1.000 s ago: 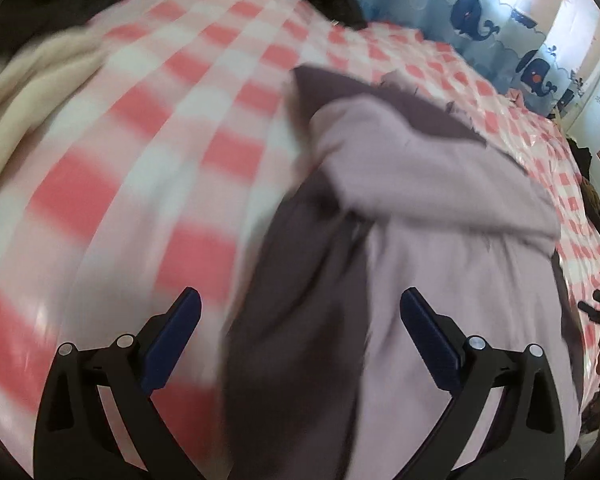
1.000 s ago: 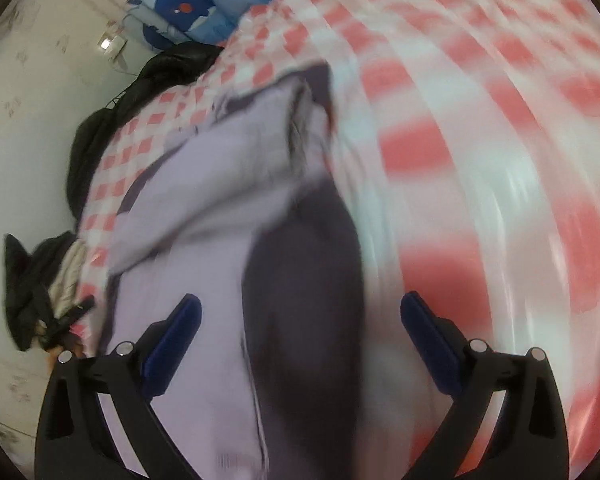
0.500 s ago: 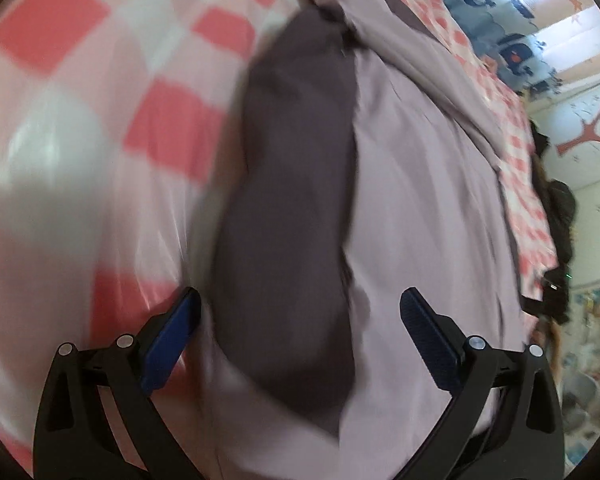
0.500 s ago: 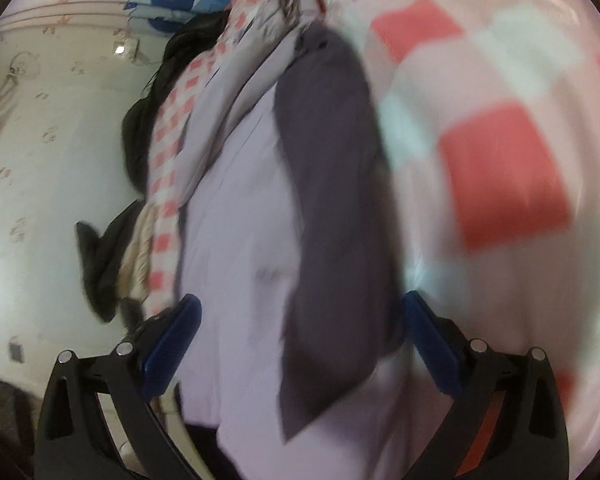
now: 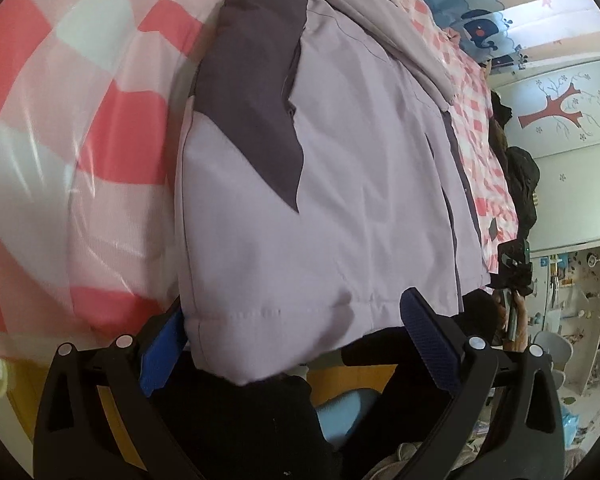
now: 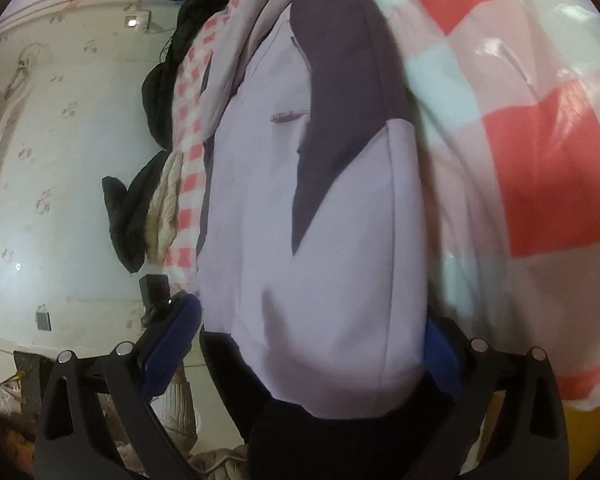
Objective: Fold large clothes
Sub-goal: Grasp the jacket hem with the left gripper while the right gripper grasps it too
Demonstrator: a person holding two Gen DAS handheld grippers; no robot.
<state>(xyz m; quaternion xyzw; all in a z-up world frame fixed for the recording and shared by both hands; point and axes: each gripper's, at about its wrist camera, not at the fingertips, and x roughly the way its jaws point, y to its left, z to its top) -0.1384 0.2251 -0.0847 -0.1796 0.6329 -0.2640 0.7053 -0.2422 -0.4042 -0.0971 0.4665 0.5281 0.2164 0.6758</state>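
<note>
Lilac jacket, dark panels, seemingly flat.

Looking forward from each gripper, low and very close to the jacket's bottom hem. Left view facing along the bed toward the whale curtain; right view facing along it toward a pale wall. Both sharing the jacket and checked cover.

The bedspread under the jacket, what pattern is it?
The bedspread has a red, pink and white check, clearest in the left wrist view.
</note>
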